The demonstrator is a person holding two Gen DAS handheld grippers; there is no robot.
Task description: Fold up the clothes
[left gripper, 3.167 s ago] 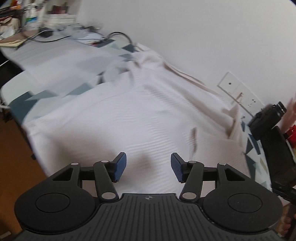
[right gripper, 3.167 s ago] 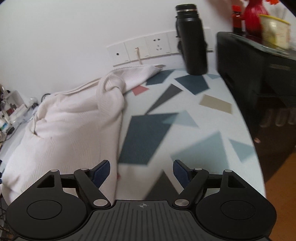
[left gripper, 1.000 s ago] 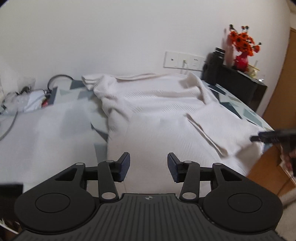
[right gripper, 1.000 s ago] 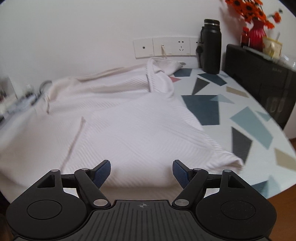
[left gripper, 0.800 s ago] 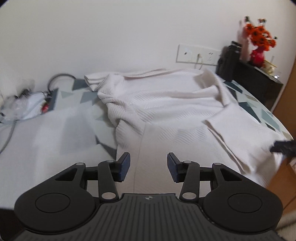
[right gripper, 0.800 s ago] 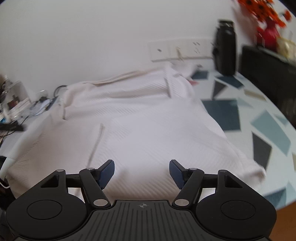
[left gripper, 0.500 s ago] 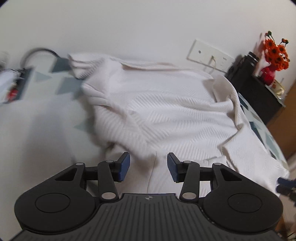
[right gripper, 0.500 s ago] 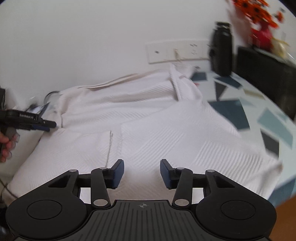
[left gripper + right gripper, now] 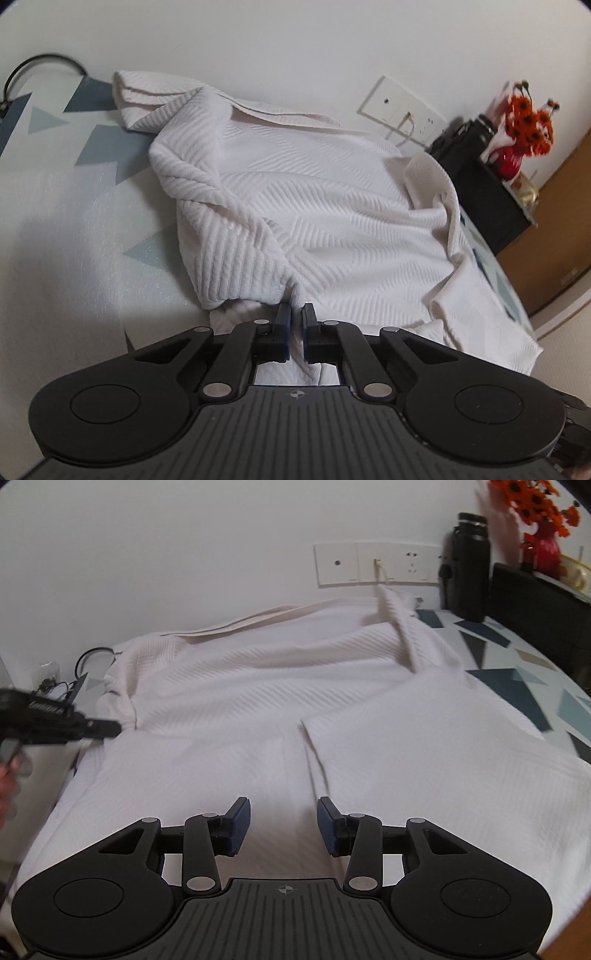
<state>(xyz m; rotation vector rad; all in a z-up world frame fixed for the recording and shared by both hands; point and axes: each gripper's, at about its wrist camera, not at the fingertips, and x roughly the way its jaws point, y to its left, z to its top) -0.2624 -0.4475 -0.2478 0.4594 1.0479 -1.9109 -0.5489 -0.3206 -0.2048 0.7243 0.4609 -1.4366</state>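
While the white ribbed garment (image 9: 332, 221) lies spread across most of the patterned table (image 9: 66, 206), the left gripper (image 9: 296, 314) sits at the garment's near-left edge with its 2 jaws drawn almost together, pinching a fold of the cloth between the blue pads (image 9: 283, 325). Fabric bunches into a thick rolled fold just above those pads, and a folded sleeve lies toward the far-left corner by a black cable (image 9: 40, 66).

From the right wrist view, the right gripper (image 9: 283, 825) hovers low over the near edge of the garment (image 9: 295, 709), its jaws spread wide with nothing between them. A seam or flap edge runs up the cloth just ahead of the gap. The left gripper (image 9: 92, 725) shows at the left of this view, its tip at the garment's edge, with part of a hand (image 9: 9, 771) behind it.

Against the wall stand a row of white sockets (image 9: 376, 565), a black bottle (image 9: 469, 565) just beside them, and a red vase with orange flowers (image 9: 543, 520) on a dark cabinet (image 9: 539, 602).
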